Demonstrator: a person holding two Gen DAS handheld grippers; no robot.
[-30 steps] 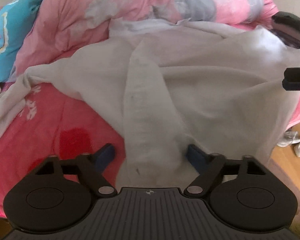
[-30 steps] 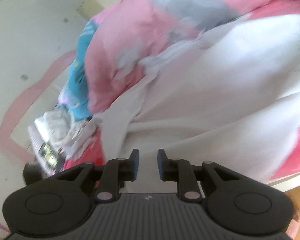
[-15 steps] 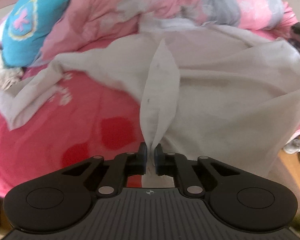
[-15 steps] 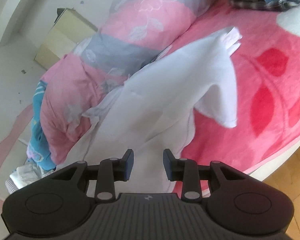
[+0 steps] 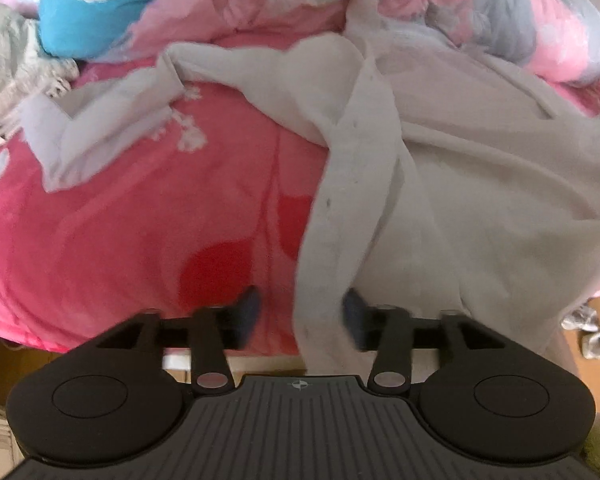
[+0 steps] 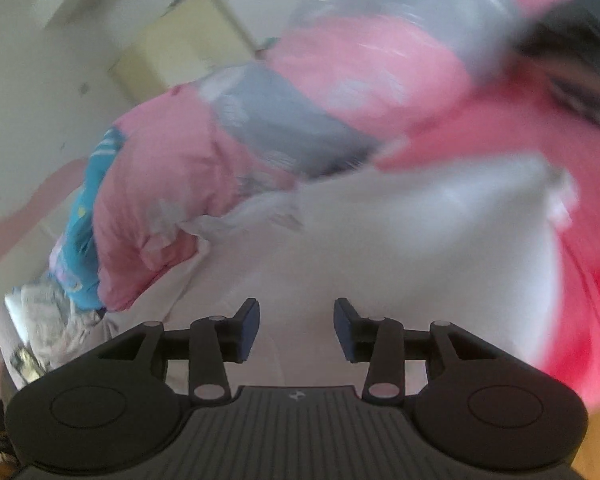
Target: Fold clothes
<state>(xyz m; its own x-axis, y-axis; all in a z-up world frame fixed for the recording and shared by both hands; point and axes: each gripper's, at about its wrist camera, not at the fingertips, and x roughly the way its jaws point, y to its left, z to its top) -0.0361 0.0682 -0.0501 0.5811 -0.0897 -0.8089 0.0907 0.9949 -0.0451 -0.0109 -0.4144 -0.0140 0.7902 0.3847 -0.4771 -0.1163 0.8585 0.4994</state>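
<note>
Two grippers work over one pale garment [image 5: 440, 168] that lies spread on a bed with a pink blanket [image 5: 140, 216], its body running from the centre toward 3 o'clock in the left wrist view and one sleeve trailing out toward 9 o'clock. A long fold of the cloth drops from about 12 o'clock straight down to the bed's near edge, probably left there so an edge is easy to catch for the next fold.

On the left gripper [image 5: 300, 312] the fingers are opening. The hanging strip of cloth sits between them, close against the right finger and clear of the left one, so nothing is pinched.

On the right gripper [image 6: 296, 328] the fingers are opening too, with a plain gap between the blue pads. White cloth fills the view beyond and below them, from 6 o'clock out toward 3 o'clock, but none of it is seen between the pads; the picture is blurred, so how near the cloth lies is hard to say.

A bunched pink and grey quilt [image 6: 260, 120] lies at 12 o'clock, behind the garment.
</note>
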